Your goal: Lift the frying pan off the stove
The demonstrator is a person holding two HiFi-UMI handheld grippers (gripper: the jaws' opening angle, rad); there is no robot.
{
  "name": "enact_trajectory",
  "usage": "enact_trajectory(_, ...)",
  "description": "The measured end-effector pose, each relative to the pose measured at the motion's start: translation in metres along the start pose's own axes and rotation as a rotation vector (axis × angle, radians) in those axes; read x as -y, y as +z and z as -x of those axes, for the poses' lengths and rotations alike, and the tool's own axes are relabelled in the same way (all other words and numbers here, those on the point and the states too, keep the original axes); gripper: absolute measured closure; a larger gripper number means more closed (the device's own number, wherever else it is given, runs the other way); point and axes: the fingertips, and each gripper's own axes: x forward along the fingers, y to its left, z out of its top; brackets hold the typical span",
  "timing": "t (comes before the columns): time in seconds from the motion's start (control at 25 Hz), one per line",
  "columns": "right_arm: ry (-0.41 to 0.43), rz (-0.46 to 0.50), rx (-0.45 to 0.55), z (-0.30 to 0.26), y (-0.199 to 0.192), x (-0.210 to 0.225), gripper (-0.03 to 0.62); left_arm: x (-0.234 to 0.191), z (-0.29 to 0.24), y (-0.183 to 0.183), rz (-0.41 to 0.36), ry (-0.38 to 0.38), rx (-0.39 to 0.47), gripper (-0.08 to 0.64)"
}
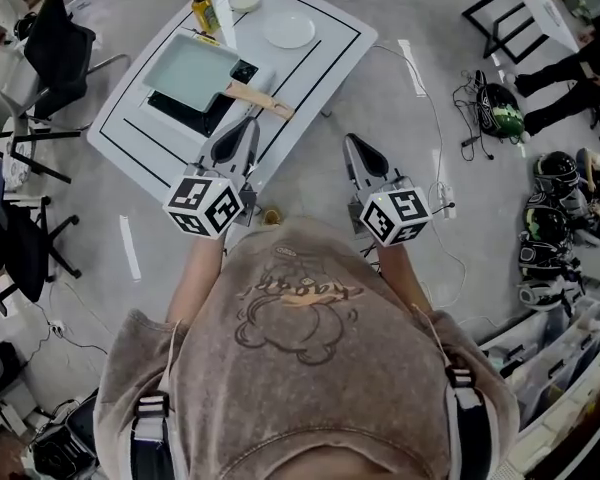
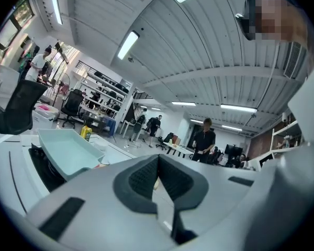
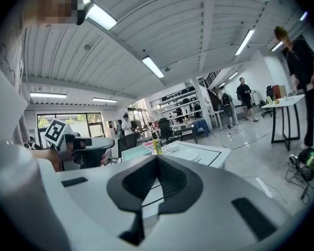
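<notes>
Two hand-held grippers are out in front of the person, one in each hand. The left hand-held gripper (image 1: pixel 248 124) has its jaws pressed together with nothing in them, and its tip sits near the free end of the wooden handle (image 1: pixel 261 98) without gripping it. The right hand-held gripper (image 1: pixel 352 144) is also closed on nothing, and it hangs over the floor just off the edge of the counter (image 1: pixel 315 73).

There is one frying pan (image 1: pixel 188 70), a pale green square one. It sits on the single black stove (image 1: pixel 183 113) on the left part of the white counter. Its one handle juts out towards the person.

Beyond the pan I count three more things on the counter:
- one bottle (image 1: pixel 201 8) with yellow contents at the far edge
- one small round dish (image 1: pixel 244 0) beside the bottle
- one white plate (image 1: pixel 289 30) a little nearer

All three stand apart from the stove.

In the left gripper view the pan (image 2: pixel 68 151) shows to the left of the closed jaws. In the right gripper view the bottle (image 3: pixel 157 146) stands just above the meeting jaw tips.

On the floor to the right lie several helmets (image 1: pixel 500 110) along with some loose cables.
</notes>
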Motion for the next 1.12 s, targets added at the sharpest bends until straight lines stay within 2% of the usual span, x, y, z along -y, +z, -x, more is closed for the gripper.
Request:
enact_trajectory(0.24, -0.008, 0.0, 0.004, -0.006, -0.002, 0.001, 0.594, -0.011, -0.006, -0.003, 0.021, 0.012, -0.003, 0.547)
enact_trajectory(0.44, -0.028, -0.018, -0.002, 0.001, -0.004, 0.012, 0.594, -0.011, -0.014, -0.009, 0.063, 0.005, -0.03, 0.395)
enact_trajectory(0.56, -0.038, -0.023, -0.004, 0.003, -0.005, 0.016, 0.594, -0.012, -0.02, -0.015, 0.12, -0.006, -0.047, 0.307)
enact_trajectory(0.72, -0.036, -0.022, -0.01, 0.0, -0.007, 0.015, 0.594, -0.021, -0.027, -0.026, 0.201, -0.013, -0.069, 0.237)
enact_trajectory(0.96, -0.048, -0.035, -0.021, 0.001, -0.012, 0.019, 0.594, -0.038, -0.043, -0.045, 0.381, -0.007, -0.08, 0.198)
enact_trajectory(1.12, -0.063, -0.04, -0.028, 0.004, -0.016, 0.022, 0.594, -0.049, -0.054, -0.058, 0.467, -0.004, -0.094, 0.182)
